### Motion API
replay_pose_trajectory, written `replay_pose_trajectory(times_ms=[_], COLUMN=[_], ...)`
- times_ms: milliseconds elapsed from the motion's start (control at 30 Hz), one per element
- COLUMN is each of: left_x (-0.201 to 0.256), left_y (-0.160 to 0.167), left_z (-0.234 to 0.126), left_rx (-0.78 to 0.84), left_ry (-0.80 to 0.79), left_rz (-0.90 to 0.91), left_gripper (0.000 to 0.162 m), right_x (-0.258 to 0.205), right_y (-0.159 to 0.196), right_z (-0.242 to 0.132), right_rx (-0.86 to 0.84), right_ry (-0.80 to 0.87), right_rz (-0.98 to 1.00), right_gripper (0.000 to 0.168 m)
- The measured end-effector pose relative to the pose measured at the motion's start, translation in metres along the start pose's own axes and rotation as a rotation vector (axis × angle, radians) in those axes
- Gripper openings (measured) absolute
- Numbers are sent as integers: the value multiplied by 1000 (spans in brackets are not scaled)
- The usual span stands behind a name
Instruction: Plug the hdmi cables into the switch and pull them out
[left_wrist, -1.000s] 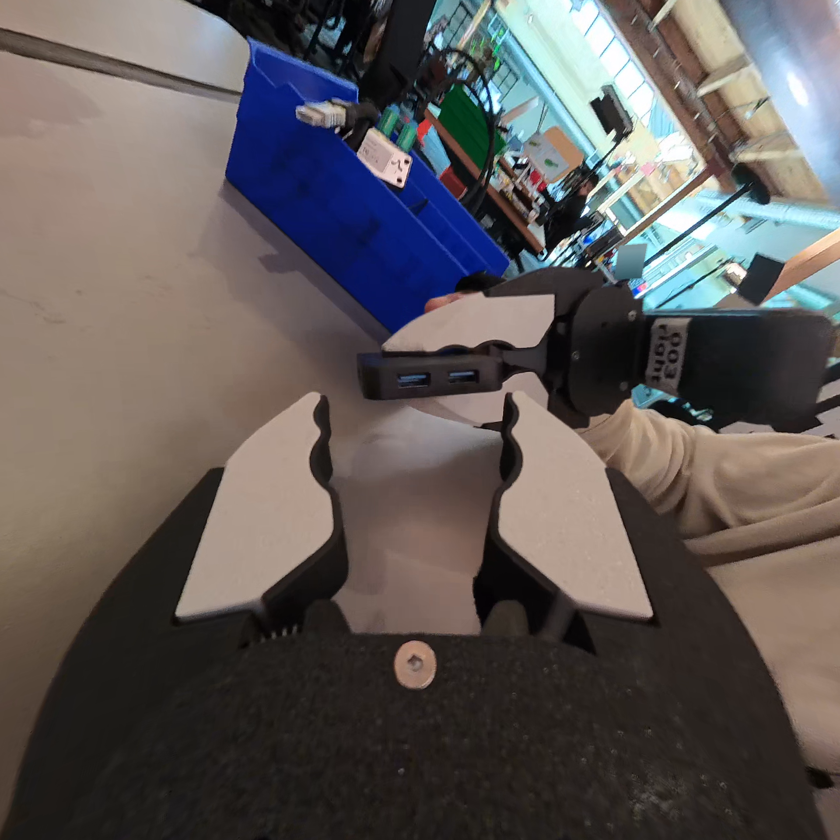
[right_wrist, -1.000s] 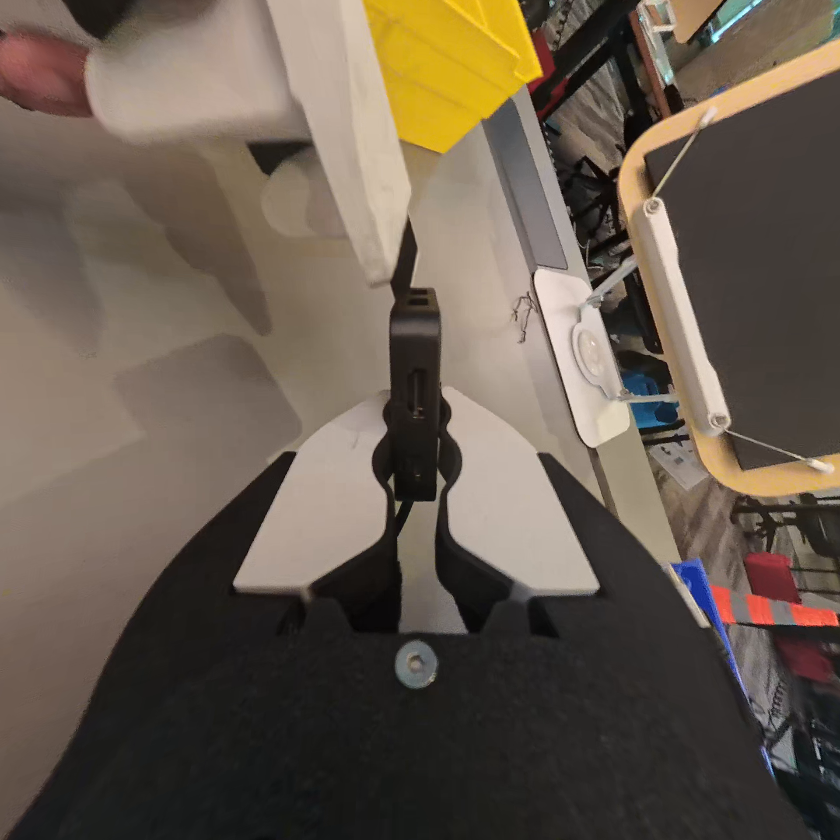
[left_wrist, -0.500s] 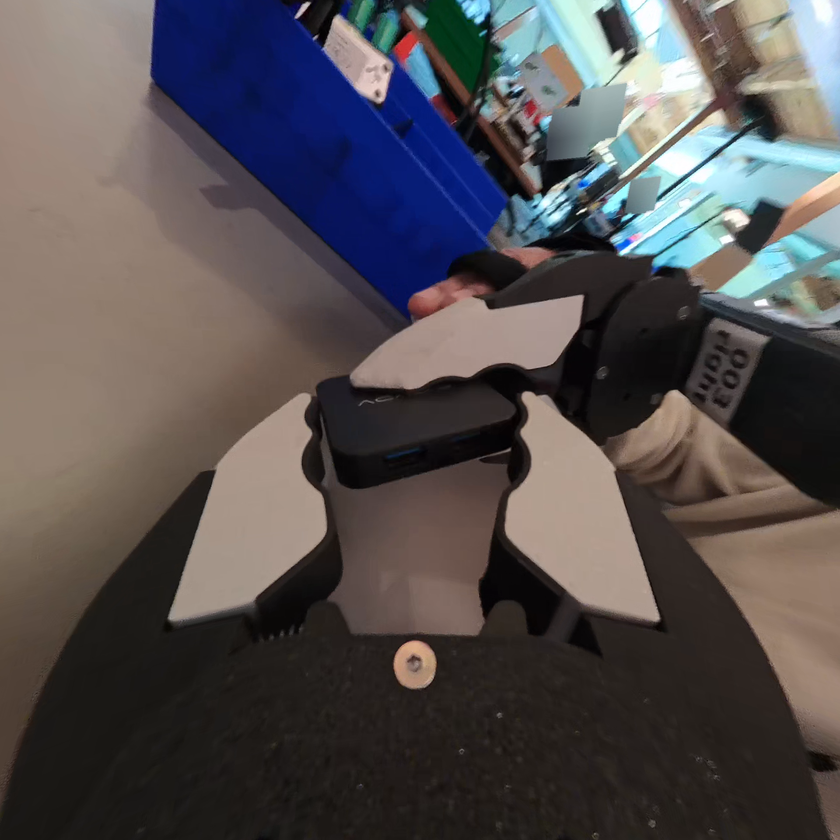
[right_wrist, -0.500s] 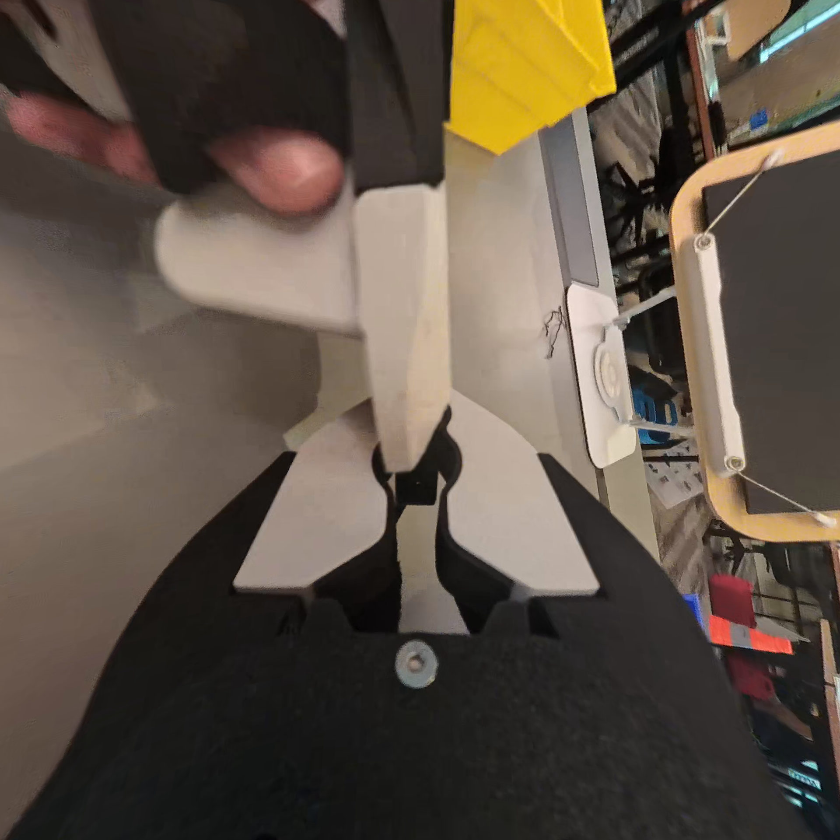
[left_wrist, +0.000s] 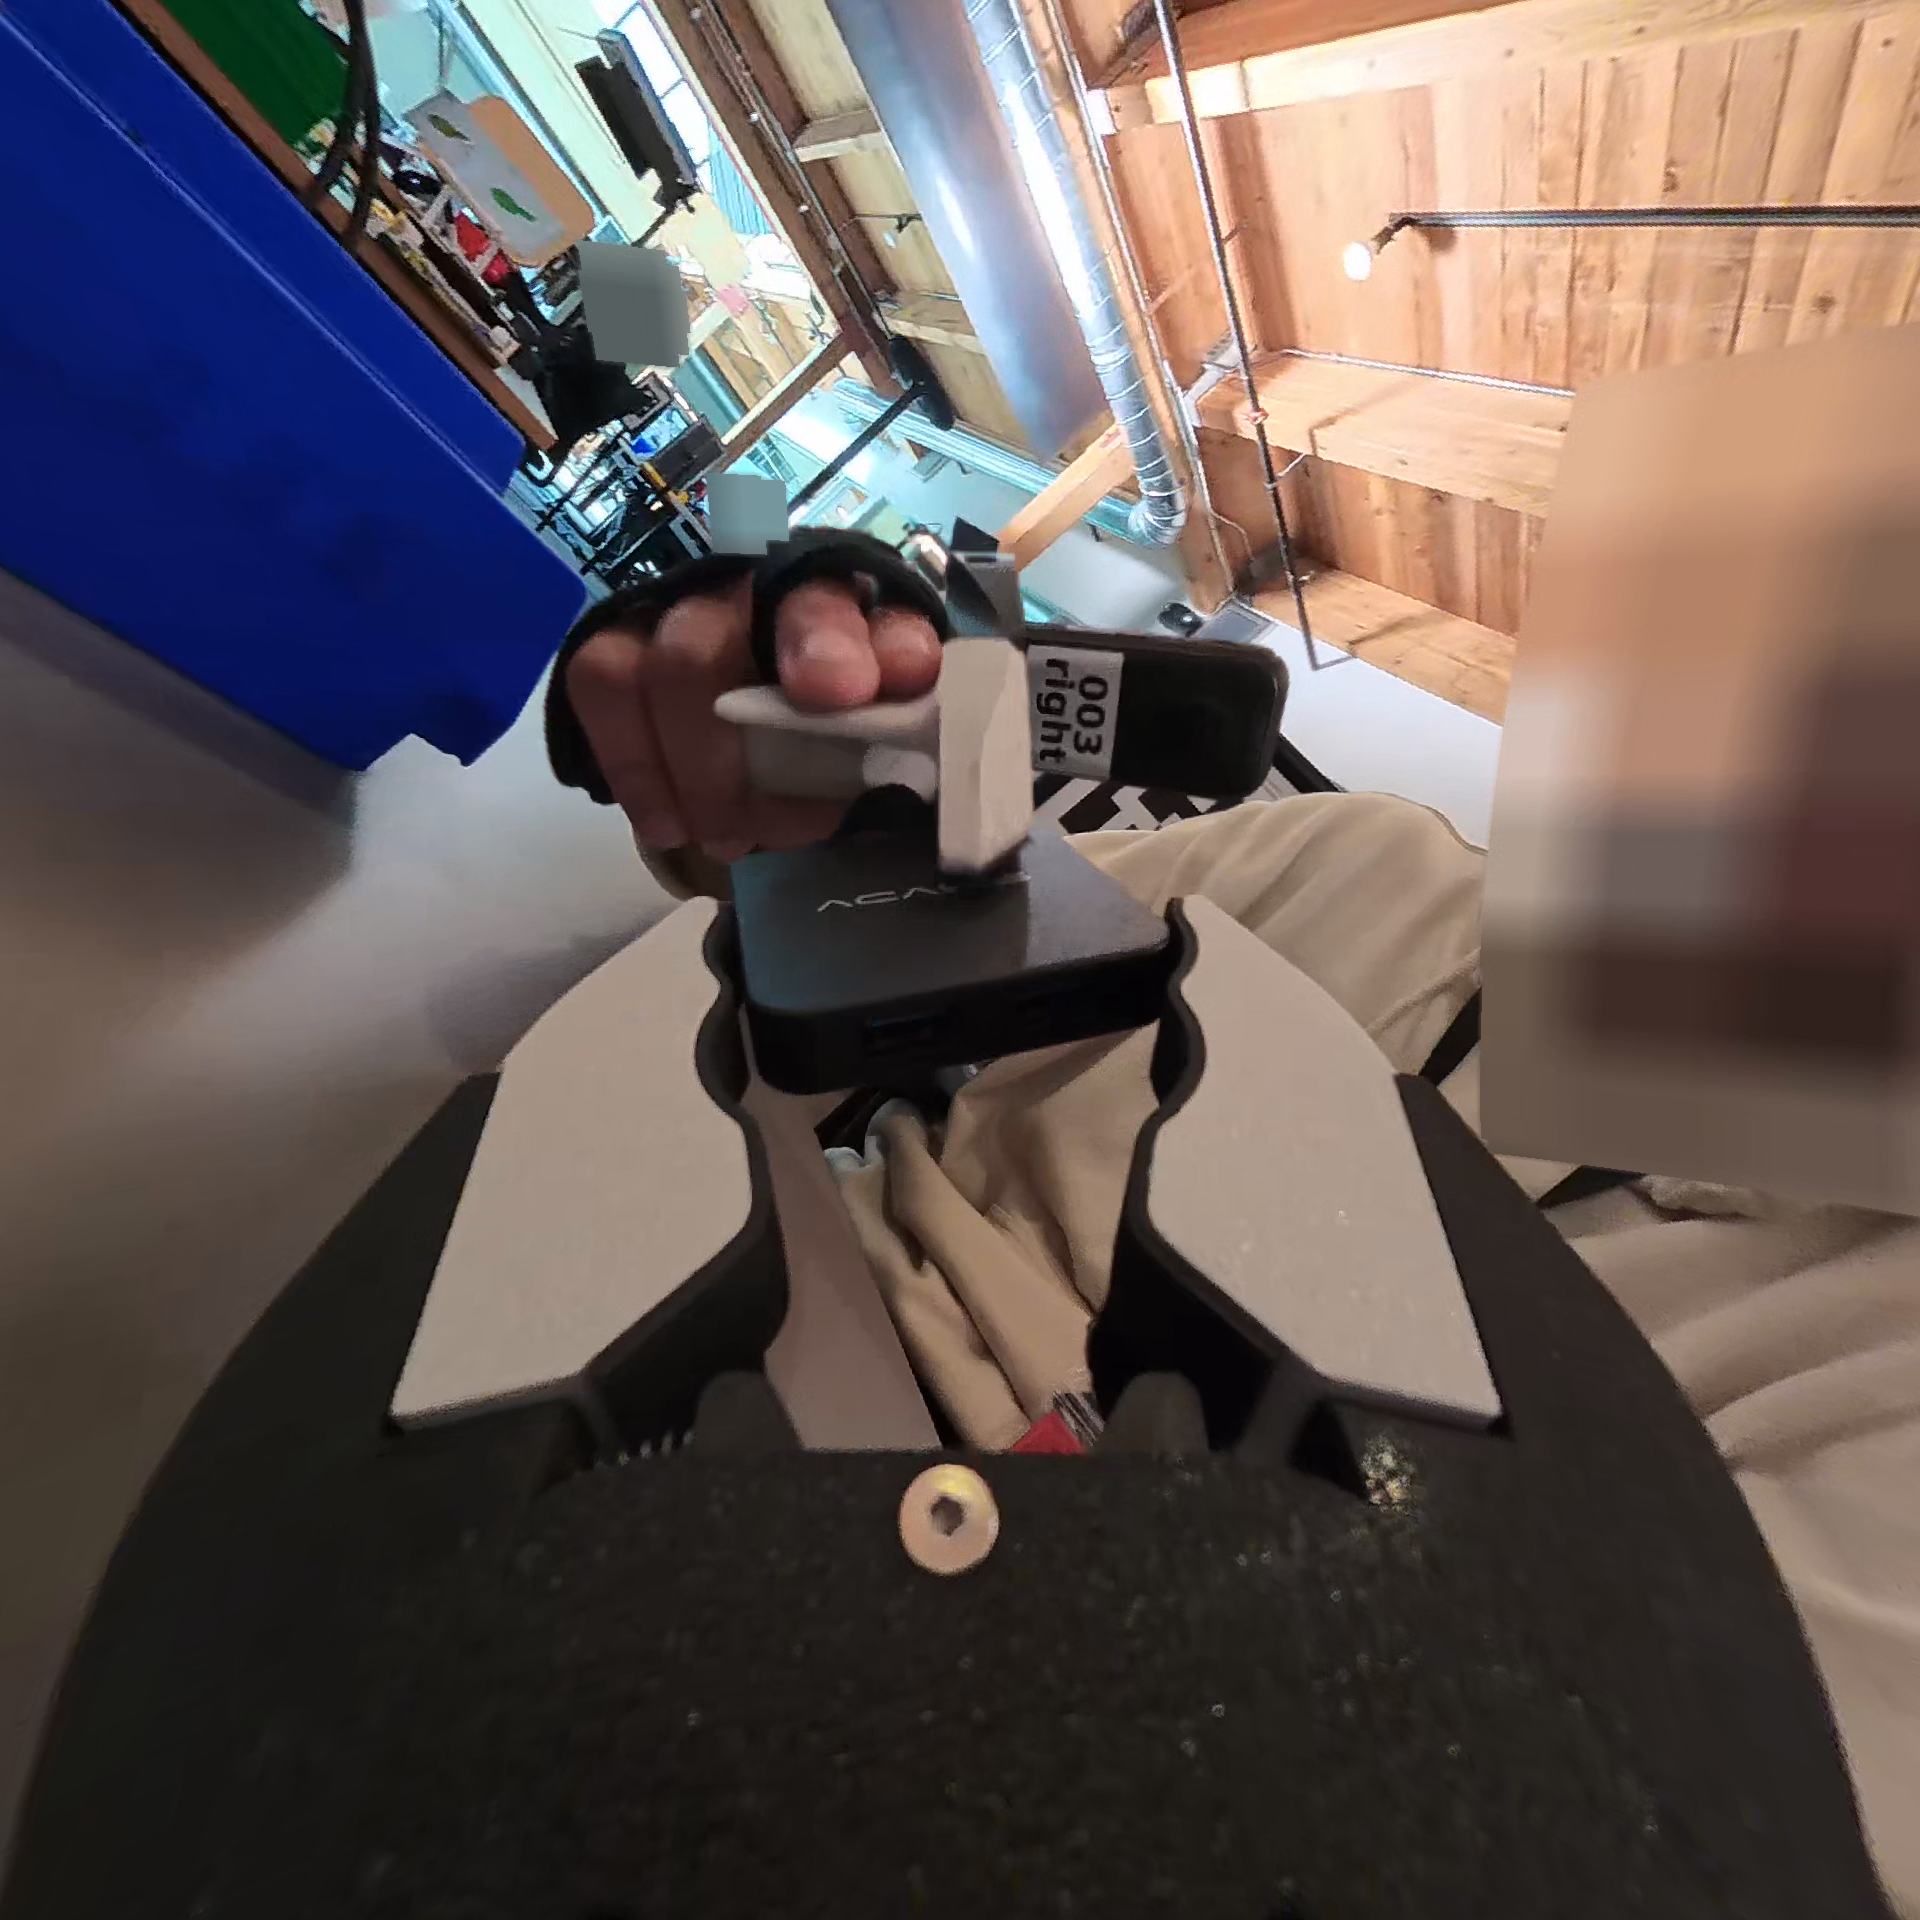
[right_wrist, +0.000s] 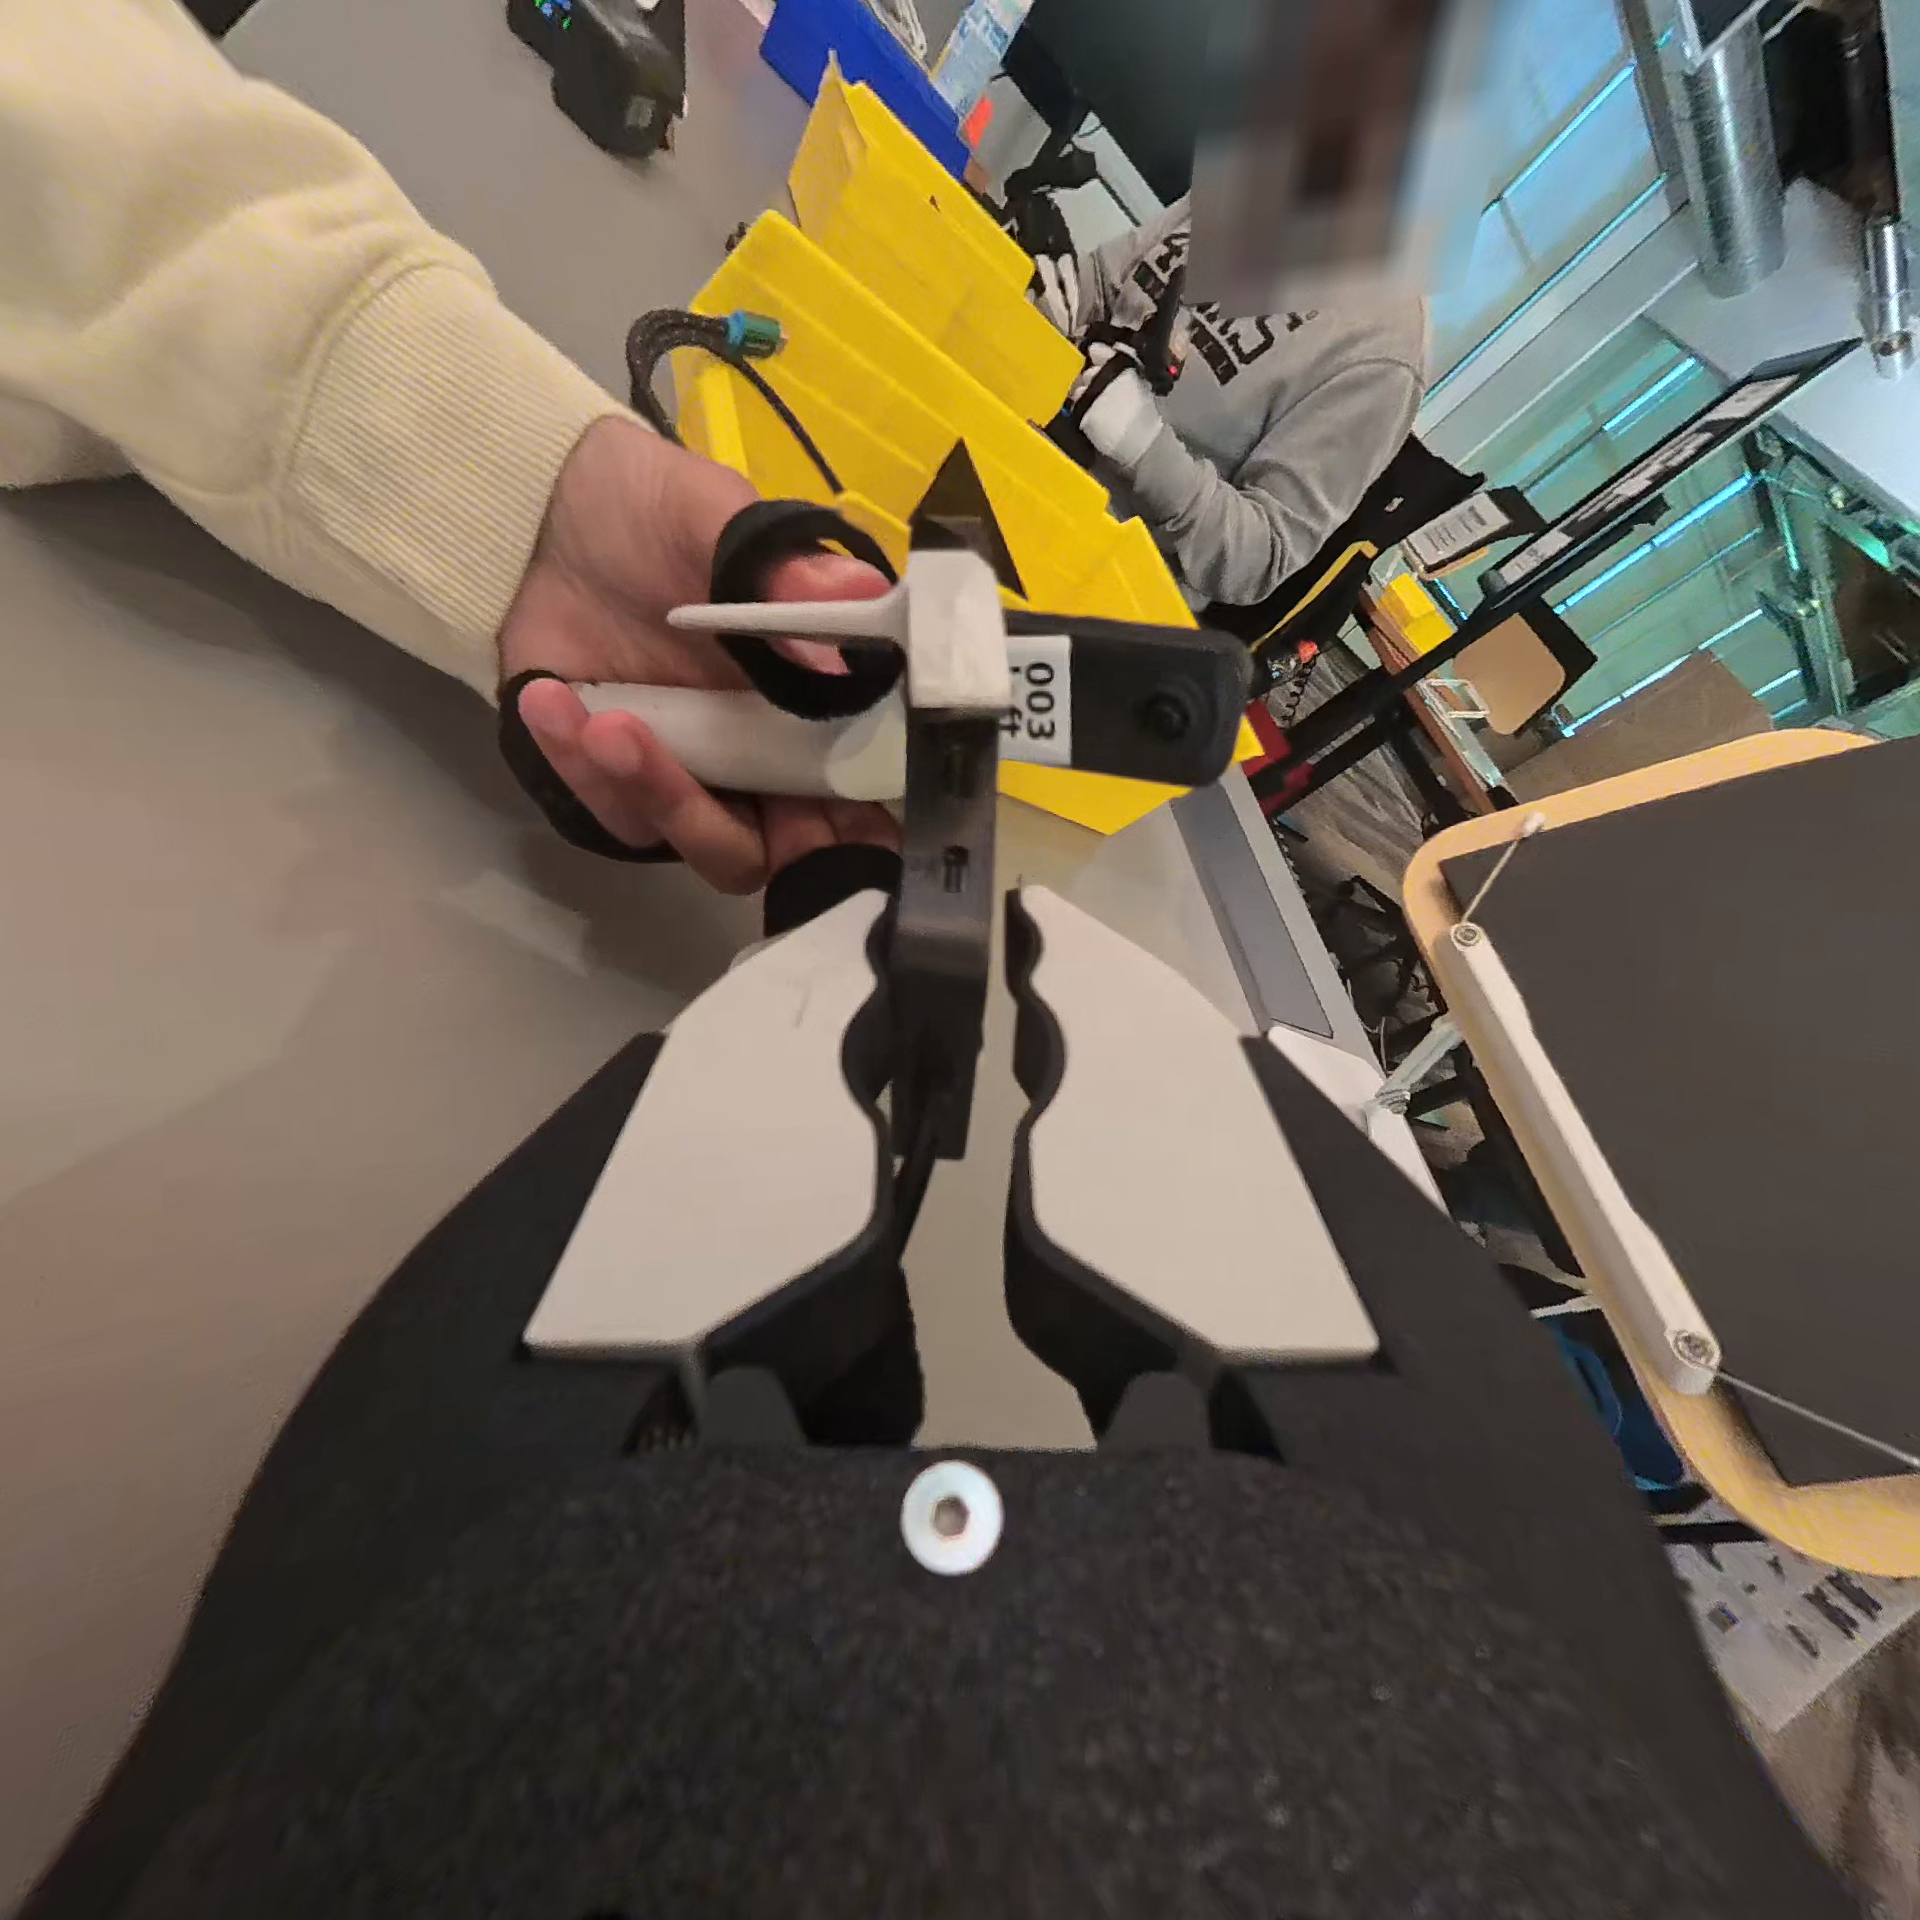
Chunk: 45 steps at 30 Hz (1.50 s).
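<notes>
left gripper (left_wrist: 951, 987): fingers closing on both sides of black switch (left_wrist: 940, 961), gripping it above a beige lap. right gripper (right_wrist: 945, 997): jaws parting slightly, switch standing edge-on between them, cable trailing toward 6 o'clock. yellow bin (right_wrist: 914, 343) sitting at 12 o'clock.

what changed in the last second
The right gripper carried the switch over and pushed it between the left gripper's jaws, which now touch both its sides and seem to hold it. The right jaws, clamped on it before, now show a small gap on one side, so they appear to be letting go. The switch's short cable still hangs between the right jaws.
</notes>
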<state>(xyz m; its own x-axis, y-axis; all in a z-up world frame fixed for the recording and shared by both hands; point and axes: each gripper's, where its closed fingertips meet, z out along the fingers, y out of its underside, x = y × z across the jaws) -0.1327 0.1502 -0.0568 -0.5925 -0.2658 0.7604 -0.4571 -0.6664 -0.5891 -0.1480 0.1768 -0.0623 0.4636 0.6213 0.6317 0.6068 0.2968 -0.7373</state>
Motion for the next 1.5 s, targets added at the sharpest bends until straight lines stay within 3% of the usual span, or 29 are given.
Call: replay_pose_trajectory(times_ms=[133,200,400,567,733,967,1167,1267,1400,1500], left_x=[-7,-16,-18,28,74,106,108,94,70,62], left_y=[-1,-5,4,61,93,109,100,97,94,93], left_z=[4,2,-29,-44,-105,-218,-263,-265,-262,-266], left_rx=[25,50,35,68,129,94,-132,-303,-401,-429], left_ry=[1,-74,-618,-900,-1167,-1576,-1693,-1675,-1636,-1637], left_rz=[-19,-5,235,493,627,613,561,540,497,462], left_gripper=[76,75,58,50,50,49,48,39,35,16], right_x=[-1,2,22,37,34,34,30,31,31,31], right_y=[6,15,28,55,93,97,100,101,102,103], right_z=[-4,-3,-8,-1,20,22,25,24,25,24], right_rx=[-33,-92,-191,-191,-206,-212,-227,-224,-227,-226], right_ry=[-38,-24,99,238,286,264,238,237,233,233], right_rz=[57,59,34,157,167,187,197,206,217,219], right_gripper=[14,14,14,14,14,14,14,14,14,14])
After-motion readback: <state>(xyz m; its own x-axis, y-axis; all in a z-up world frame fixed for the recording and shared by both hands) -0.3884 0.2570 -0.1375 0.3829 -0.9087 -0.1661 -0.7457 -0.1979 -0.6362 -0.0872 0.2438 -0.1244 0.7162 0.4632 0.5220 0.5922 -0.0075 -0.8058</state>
